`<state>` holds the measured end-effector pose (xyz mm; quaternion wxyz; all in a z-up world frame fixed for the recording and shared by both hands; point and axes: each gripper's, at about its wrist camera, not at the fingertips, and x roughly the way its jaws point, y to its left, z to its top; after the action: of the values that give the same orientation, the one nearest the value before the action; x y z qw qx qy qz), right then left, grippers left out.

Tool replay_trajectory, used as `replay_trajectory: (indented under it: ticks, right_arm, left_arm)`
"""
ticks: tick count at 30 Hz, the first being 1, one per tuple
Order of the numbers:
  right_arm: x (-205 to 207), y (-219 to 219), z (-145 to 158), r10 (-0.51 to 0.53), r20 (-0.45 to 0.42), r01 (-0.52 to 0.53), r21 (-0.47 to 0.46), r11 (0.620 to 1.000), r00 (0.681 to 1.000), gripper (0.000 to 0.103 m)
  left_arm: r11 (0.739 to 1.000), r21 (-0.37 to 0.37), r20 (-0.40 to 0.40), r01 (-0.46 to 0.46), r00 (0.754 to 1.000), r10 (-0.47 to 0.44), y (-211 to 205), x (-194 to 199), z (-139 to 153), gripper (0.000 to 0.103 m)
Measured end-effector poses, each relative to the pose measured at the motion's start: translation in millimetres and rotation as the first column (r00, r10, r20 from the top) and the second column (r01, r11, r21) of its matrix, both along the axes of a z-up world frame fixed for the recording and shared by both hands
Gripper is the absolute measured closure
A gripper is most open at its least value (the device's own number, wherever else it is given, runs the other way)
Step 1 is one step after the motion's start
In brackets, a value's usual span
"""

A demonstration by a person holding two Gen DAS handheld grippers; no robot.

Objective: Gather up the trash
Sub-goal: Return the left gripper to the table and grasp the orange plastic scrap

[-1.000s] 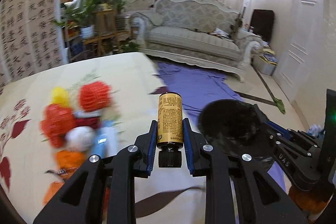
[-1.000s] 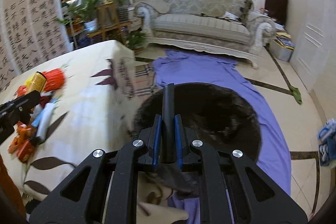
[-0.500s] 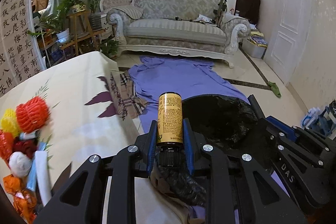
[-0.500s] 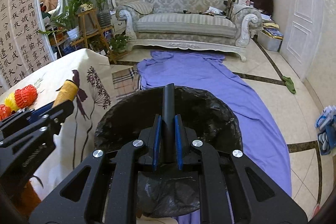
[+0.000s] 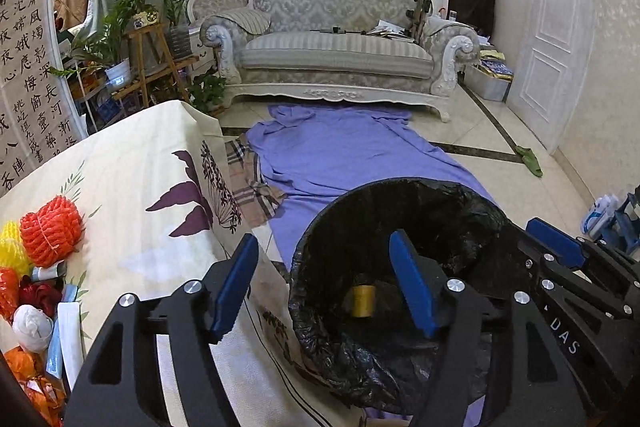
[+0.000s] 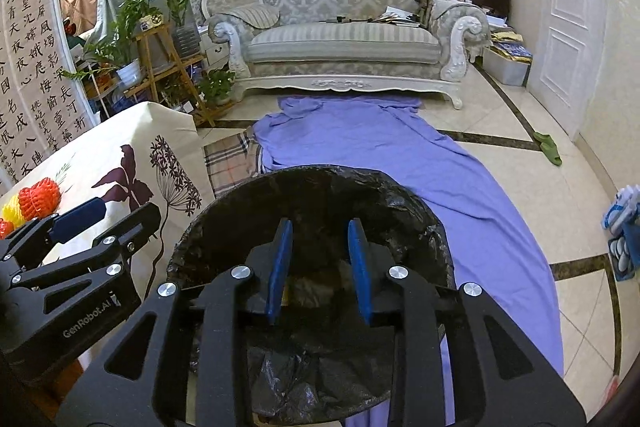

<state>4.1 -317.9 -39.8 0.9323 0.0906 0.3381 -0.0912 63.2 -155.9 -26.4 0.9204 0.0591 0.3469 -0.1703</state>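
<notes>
A bin lined with a black bag (image 5: 472, 211) stands on the floor beside the table; it also shows in the right wrist view (image 6: 248, 199). A yellow bottle (image 5: 363, 301) lies inside it. My left gripper (image 5: 324, 283) is open and empty above the bin's left rim. My right gripper (image 6: 320, 259) is open and empty over the bin. A pile of trash lies on the table at the left: an orange foam net (image 5: 51, 230), a yellow net (image 5: 9, 247), a white ball (image 5: 32, 323) and wrappers.
The table has a cream floral cloth (image 5: 132, 179). A purple sheet (image 5: 344, 155) and a plaid cloth (image 5: 248, 179) lie on the tiled floor. A sofa (image 5: 340, 51) stands at the back, plant stands (image 5: 152, 47) at the left.
My left gripper opened and the yellow bottle dropped into the bin. My right gripper let go of the bin's rim and opened. Both views swung right, toward the bin.
</notes>
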Motion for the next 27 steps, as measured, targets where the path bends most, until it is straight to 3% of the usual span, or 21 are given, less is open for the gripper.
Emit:
replay_trajectory:
  ticks: [10,27]
  right_arm:
    - [-11,8,3,0.004,0.002,-0.004,0.007,1.0,1.0,0.059]
    - [-27,99,12,0.178,-0.005,-0.178,0.007,0.984,0.984,0.058]
  left_arm:
    - [0.999,-0.003,0.024,-0.032,0.999,0.032,16,-8,15,0.029]
    - [0.983,0.032,0.064,-0.18,0.982,0.178,111,-50,38,0.029]
